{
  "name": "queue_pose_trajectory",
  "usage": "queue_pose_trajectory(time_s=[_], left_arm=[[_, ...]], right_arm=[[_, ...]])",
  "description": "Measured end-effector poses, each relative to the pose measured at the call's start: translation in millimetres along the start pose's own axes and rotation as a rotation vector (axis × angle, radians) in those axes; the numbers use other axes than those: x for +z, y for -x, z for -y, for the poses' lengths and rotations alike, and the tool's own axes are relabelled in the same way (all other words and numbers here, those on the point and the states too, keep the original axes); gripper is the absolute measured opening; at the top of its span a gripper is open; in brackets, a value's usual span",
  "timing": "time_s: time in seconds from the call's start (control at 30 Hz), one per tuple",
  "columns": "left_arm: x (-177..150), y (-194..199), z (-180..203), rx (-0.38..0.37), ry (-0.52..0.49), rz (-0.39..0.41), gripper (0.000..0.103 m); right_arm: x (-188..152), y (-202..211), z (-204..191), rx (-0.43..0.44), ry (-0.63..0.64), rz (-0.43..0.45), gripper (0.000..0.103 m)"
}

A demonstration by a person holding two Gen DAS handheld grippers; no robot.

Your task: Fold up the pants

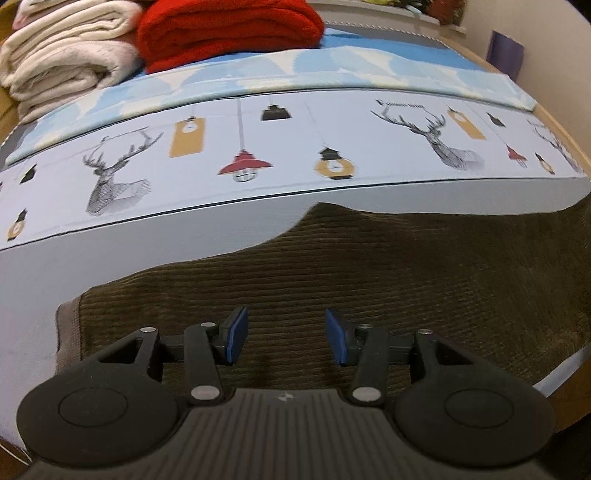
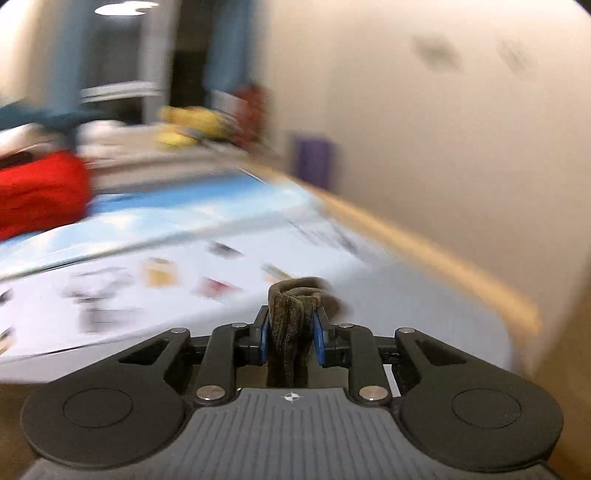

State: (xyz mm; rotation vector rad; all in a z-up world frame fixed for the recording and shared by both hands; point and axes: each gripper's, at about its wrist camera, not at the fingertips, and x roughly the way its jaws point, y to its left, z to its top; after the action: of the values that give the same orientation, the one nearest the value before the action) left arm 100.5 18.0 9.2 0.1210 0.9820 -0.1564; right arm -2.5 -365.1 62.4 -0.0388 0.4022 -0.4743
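The right gripper (image 2: 289, 334) is clamped on a bunched fold of the pants (image 2: 291, 314), the cloth pinched between the blue pads (image 2: 318, 338) and sticking up past the tips as a crumpled knob; a grip this tight on a gathered edge is probably meant to carry that end over for a fold. The right view is heavily smeared, so little beyond the grip is readable there. The left gripper (image 1: 287, 336) is held apart, nothing between its pads (image 1: 238, 334), hovering just above the pants (image 1: 369, 273) and angled down at them; whether the tips touch the cloth cannot be told. Judged from that pose, it is likely placed to pin or take a second hold while the other end is lifted. The pants are seen as dark olive-brown ribbed fabric, corduroy-like, lying mostly flat at the near side of the bed, with a paler band (image 1: 68, 332) at the left edge, probably waist or hem. Their far edge rises in an uneven hump against the white sheet (image 1: 110, 236). Beyond it a printed cover (image 1: 295, 140) with deer and lamps is spread, then a blue patterned layer. At the far left a red blanket (image 1: 229, 29) and cream blankets (image 1: 66, 59) are stacked, well apart from the pants. The fold is judged early, not yet laid.
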Motion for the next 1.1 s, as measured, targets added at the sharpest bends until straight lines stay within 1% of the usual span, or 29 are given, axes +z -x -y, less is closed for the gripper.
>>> queue_pose_trajectory(time_s=[0.03, 0.1, 0.17, 0.2, 0.23, 0.27, 0.33, 0.37, 0.4, 0.43, 0.47, 0.57, 0.63, 0.7, 0.8, 0.83, 0.87, 0.9, 0.93, 0.97, 1.0, 1.03, 1.07, 1.1], left_arm=[[-2, 1, -6, 0.002, 0.009, 0.002, 0.051], [-6, 4, -21, 0.008, 0.032, 0.002, 0.051], [-9, 5, -37, 0.017, 0.062, -0.002, 0.051], [-11, 6, -46, 0.020, 0.080, -0.004, 0.051], [-12, 7, -52, 0.022, 0.092, -0.007, 0.051], [-14, 8, -59, 0.024, 0.104, -0.010, 0.051], [-17, 9, -71, 0.023, 0.122, -0.017, 0.051], [-19, 10, -77, 0.022, 0.134, -0.020, 0.051], [-20, 10, -82, 0.019, 0.141, -0.021, 0.051], [-22, 11, -86, 0.017, 0.146, -0.021, 0.051], [-24, 12, -89, 0.014, 0.146, -0.018, 0.051], [-27, 13, -98, 0.018, 0.143, -0.015, 0.051], [-29, 12, -104, 0.025, 0.151, -0.019, 0.051], [-29, 12, -108, 0.030, 0.161, -0.023, 0.051], [-29, 12, -108, 0.028, 0.160, -0.021, 0.051], [-29, 12, -107, 0.027, 0.157, -0.022, 0.051], [-29, 12, -106, 0.025, 0.152, -0.023, 0.051], [-29, 12, -105, 0.024, 0.149, -0.023, 0.051], [-29, 11, -104, 0.024, 0.147, -0.023, 0.051], [-29, 11, -103, 0.025, 0.147, -0.024, 0.051], [-29, 11, -103, 0.026, 0.148, -0.025, 0.051], [-28, 11, -102, 0.025, 0.148, -0.025, 0.051], [-28, 11, -101, 0.026, 0.146, -0.025, 0.051], [-28, 11, -100, 0.027, 0.142, -0.024, 0.051]], right_arm=[[1, 13, -34, 0.064, 0.067, 0.033, 0.024], [-7, 38, -101, 0.189, 0.205, 0.082, 0.024], [-32, 60, -161, 0.332, 0.327, 0.101, 0.024], [-48, 66, -184, 0.390, 0.383, 0.091, 0.024], [-72, 69, -212, 0.460, 0.459, 0.043, 0.025], [-93, 68, -232, 0.513, 0.526, -0.020, 0.026], [-141, 61, -262, 0.587, 0.683, -0.152, 0.026], [-156, 60, -269, 0.601, 0.732, -0.198, 0.030], [-163, 63, -271, 0.583, 0.750, -0.190, 0.032], [-161, 70, -268, 0.571, 0.742, -0.151, 0.035], [-155, 74, -264, 0.593, 0.719, -0.149, 0.040], [-133, 78, -241, 0.689, 0.592, -0.168, 0.042], [-122, 76, -233, 0.702, 0.526, -0.165, 0.046], [-116, 65, -230, 0.689, 0.486, -0.175, 0.048], [-115, 42, -228, 0.681, 0.394, -0.251, 0.048], [-117, 35, -229, 0.687, 0.363, -0.292, 0.048], [-119, 25, -231, 0.721, 0.330, -0.362, 0.048], [-127, 30, -232, 0.751, 0.309, -0.406, 0.047], [-127, 27, -233, 0.773, 0.292, -0.428, 0.047], [-127, 27, -234, 0.775, 0.299, -0.427, 0.047], [-126, 29, -234, 0.780, 0.316, -0.426, 0.041], [-123, 34, -233, 0.790, 0.326, -0.418, 0.018], [-119, 37, -230, 0.795, 0.323, -0.407, 0.015], [-112, 42, -225, 0.810, 0.310, -0.382, 0.014]])
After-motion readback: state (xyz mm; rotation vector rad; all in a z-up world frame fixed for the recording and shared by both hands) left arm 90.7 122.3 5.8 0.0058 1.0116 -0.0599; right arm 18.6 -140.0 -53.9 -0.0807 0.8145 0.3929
